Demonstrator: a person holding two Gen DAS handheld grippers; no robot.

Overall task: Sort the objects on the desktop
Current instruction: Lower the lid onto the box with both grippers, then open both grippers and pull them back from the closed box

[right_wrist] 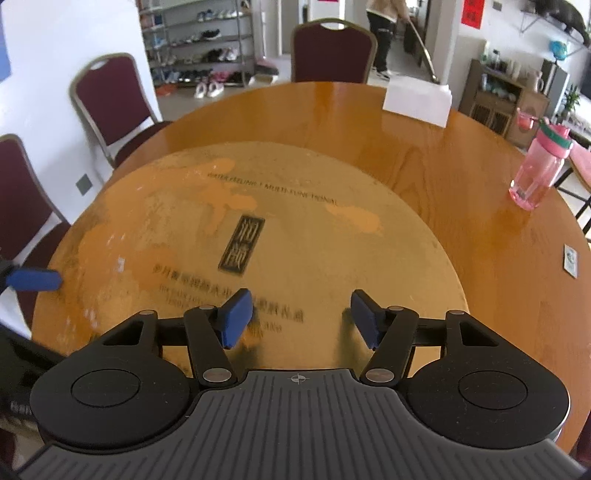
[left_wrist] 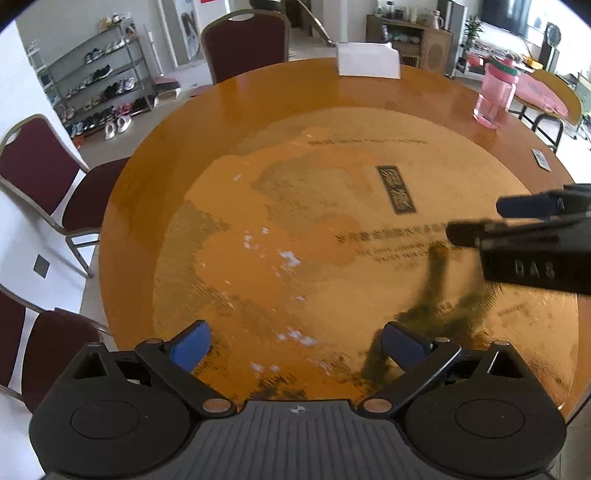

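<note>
My left gripper (left_wrist: 297,345) hangs open over the near part of a worn golden round mat (left_wrist: 332,236), nothing between its blue pads. My right gripper (right_wrist: 301,319) is also open and empty above the same mat (right_wrist: 295,229); it shows from the side in the left wrist view as the right gripper (left_wrist: 476,219). A pink water bottle (left_wrist: 495,94) stands at the table's far right, pink bottle (right_wrist: 537,170). A white box (left_wrist: 367,59) sits at the far edge, white box (right_wrist: 417,98). A small card (left_wrist: 541,159) lies near the right rim, small card (right_wrist: 571,260).
The round wooden table (left_wrist: 229,107) is ringed by dark red chairs (left_wrist: 243,40) at the left and back. A shoe rack (right_wrist: 199,40) stands against the far wall and a wooden cabinet (right_wrist: 498,103) at the right. A person (right_wrist: 386,33) walks in the background.
</note>
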